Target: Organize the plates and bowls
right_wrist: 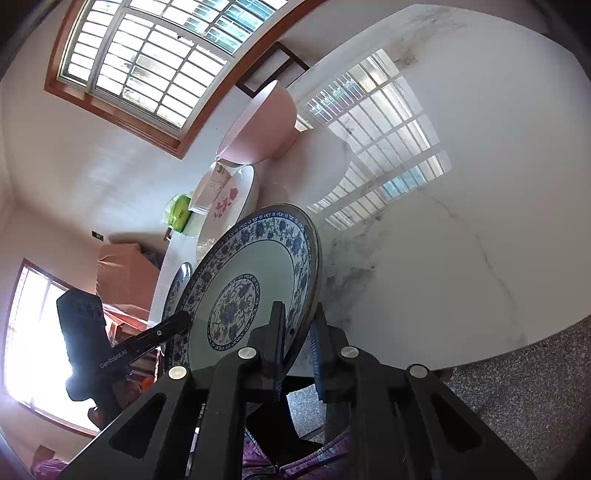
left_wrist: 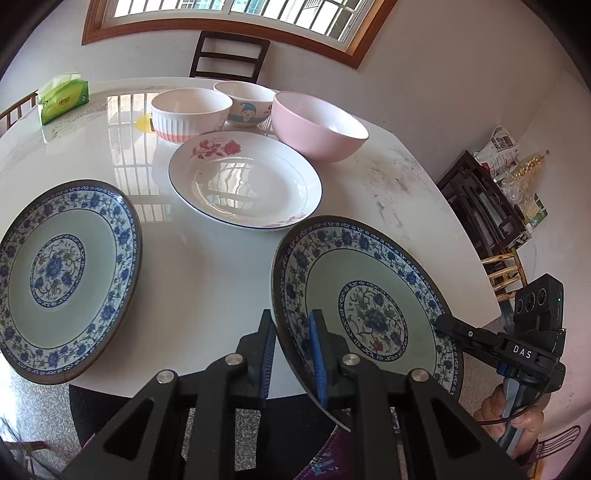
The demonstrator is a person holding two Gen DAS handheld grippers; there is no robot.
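Both grippers pinch one blue-and-white plate [left_wrist: 369,314] by its rim. The left gripper [left_wrist: 293,354] has its blue-padded fingers [left_wrist: 317,354] on either side of the plate's near-left edge, closed on it. The right gripper [right_wrist: 297,345] clamps the opposite edge the same way, one finger [right_wrist: 277,332] over the patterned face and one beneath. This plate is tilted, its near part overhanging the edge of the desk [left_wrist: 207,266].

Three plates in all: the held one, a matching second blue-and-white plate [left_wrist: 64,280] lying flat to its left, and a white rose plate [left_wrist: 245,182] beyond it toward the window. The two blue plates are glazed, round, with a floral band, a pale green well and a dark rim; the rose plate is glossy white with pink flowers and a thin dark line around the edge.

Three bowls stand beyond the rose plate: a ribbed white bowl [left_wrist: 190,114] with an orange foot, a white cartoon bowl [left_wrist: 245,103], and a plain pink bowl [left_wrist: 319,127], the largest, nearest the held plate.

The desk is polished white marble with grey veins, mirroring the barred window [left_wrist: 236,14]. A green tissue pack [left_wrist: 62,98] sits far left of the bowls. A dark wooden chair [left_wrist: 229,55] stands behind the desk; the floor [right_wrist: 517,387] is speckled grey.
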